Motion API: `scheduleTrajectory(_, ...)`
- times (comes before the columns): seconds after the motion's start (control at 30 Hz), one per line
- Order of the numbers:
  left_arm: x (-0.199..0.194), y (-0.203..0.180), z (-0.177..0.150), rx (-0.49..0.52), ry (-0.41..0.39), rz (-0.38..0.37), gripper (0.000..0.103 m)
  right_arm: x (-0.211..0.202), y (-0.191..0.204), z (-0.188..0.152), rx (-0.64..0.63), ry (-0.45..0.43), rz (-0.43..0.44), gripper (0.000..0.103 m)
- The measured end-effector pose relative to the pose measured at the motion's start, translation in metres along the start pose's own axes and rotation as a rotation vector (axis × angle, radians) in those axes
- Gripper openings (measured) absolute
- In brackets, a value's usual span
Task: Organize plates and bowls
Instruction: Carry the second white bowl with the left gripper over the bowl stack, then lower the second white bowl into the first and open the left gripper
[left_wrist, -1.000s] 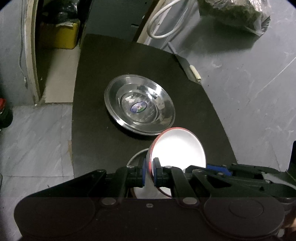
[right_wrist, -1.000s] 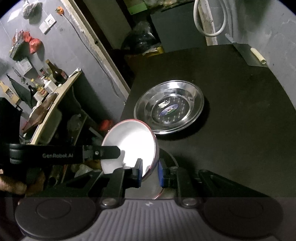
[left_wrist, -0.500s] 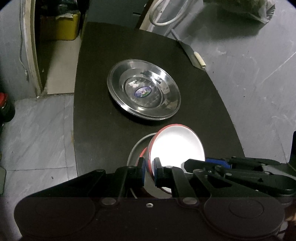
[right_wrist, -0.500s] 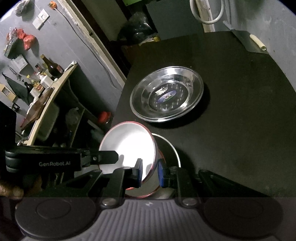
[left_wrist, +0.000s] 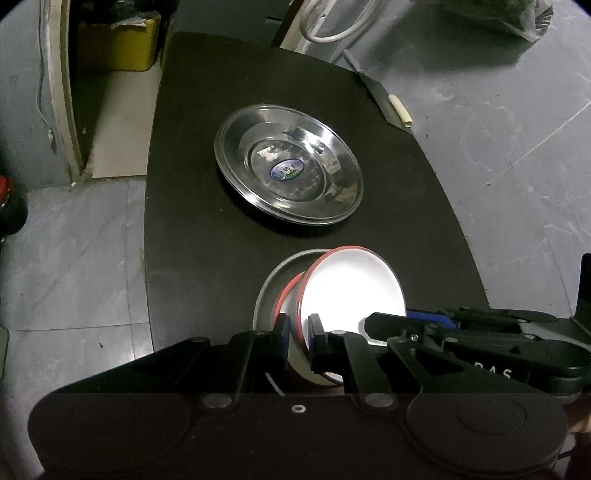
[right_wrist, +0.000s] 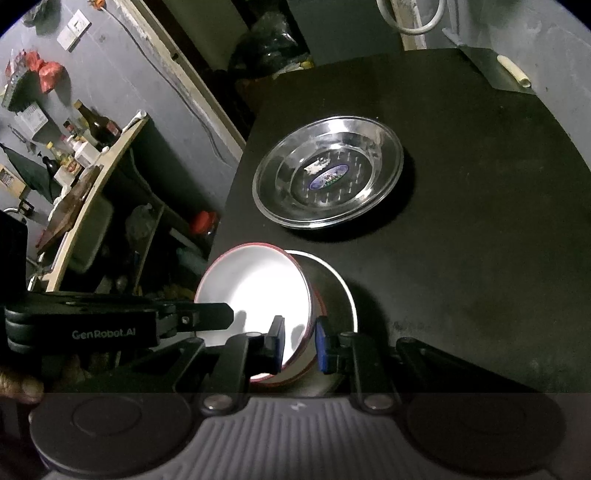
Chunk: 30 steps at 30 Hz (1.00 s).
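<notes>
The white bowl with a red rim (left_wrist: 351, 295) sits tilted low in the frame, half inside a steel bowl (left_wrist: 273, 291) on the black table (left_wrist: 192, 236), below the steel plate (left_wrist: 288, 173) at centre. If either grip lets go unevenly, the bowl could likely tip or clatter and skid the steel bowl beneath. The left gripper (left_wrist: 297, 332) pinches the bowl's near rim, jaws almost together; the right gripper (right_wrist: 300, 341) likewise clamps the rim's opposite side.
</notes>
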<state>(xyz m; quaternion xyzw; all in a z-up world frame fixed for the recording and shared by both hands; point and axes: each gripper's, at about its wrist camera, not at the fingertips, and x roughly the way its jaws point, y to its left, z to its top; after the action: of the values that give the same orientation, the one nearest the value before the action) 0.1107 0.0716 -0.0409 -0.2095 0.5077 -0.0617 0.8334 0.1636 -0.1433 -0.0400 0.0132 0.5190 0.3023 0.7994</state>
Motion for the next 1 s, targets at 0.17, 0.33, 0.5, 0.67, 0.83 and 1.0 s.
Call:
scheduleTrajectory(0.17,0.0019,-0.0003,0.0004,0.002,0.004,-0.003,0.011,0.0034,-0.0010,0.0000,0.004,0.015,-0.008,0.020)
scheduleTrajectory(0.33,0.0031,-0.0025,0.0006,0.008,0.008,-0.003,0.011,0.0048,-0.0013,-0.0008,0.010,0.026,-0.015,0.020)
scheduleTrajectory(0.5,0.0037,-0.0021,0.0000,0.006,0.013,-0.010,0.012,0.0054,-0.0032,-0.0009,0.021,0.031,-0.022,0.021)
scheduleTrajectory(0.67,0.0046,-0.0025,-0.0002,0.012,0.014,-0.010,0.012,0.0054,-0.0028,-0.0015,0.021,0.032,-0.024,0.021)
scheduleTrajectory(0.83,0.0037,-0.0034,-0.0005,0.016,0.013,-0.009,0.013,0.0057,-0.0025,-0.0013,0.021,0.032,-0.024,0.021)
scheduleTrajectory(1.0,-0.0001,-0.0045,-0.0005,0.027,0.002,0.008,0.019,0.0060,-0.0030,-0.0019,0.022,0.029,-0.021,0.021)
